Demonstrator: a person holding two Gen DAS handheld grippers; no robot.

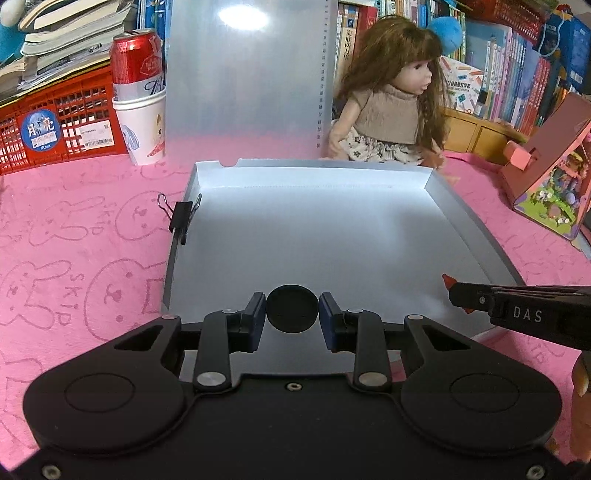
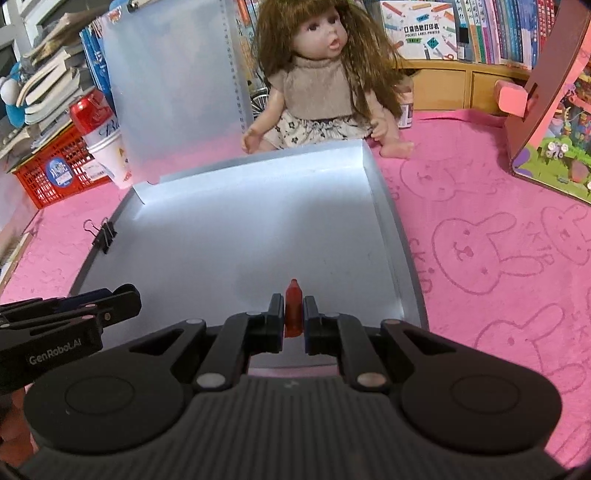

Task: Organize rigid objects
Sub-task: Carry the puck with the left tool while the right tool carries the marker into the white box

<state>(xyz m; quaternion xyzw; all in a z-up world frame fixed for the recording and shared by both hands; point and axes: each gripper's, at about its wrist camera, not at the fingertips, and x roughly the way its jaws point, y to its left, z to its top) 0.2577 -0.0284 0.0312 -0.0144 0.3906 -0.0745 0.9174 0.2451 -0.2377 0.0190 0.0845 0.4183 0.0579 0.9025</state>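
A shallow grey box (image 1: 476,229) lies open on the pink cloth, its lid (image 1: 243,74) standing upright behind it. My left gripper (image 1: 292,314) is shut on a black round disc (image 1: 292,309) over the box's near edge. My right gripper (image 2: 294,314) is shut on a small red crayon-shaped piece (image 2: 294,306), also over the box's near part. The right gripper shows in the left wrist view (image 1: 454,291) at the right, the left gripper in the right wrist view (image 2: 122,299) at the left. A black binder clip (image 1: 181,218) sits on the box's left wall.
A doll (image 1: 391,99) sits behind the box. A red can in a paper cup (image 1: 140,96) and a red crate (image 1: 55,125) stand at the back left. A cardboard toy house (image 1: 550,177) stands at the right. Bookshelves (image 2: 498,33) line the back.
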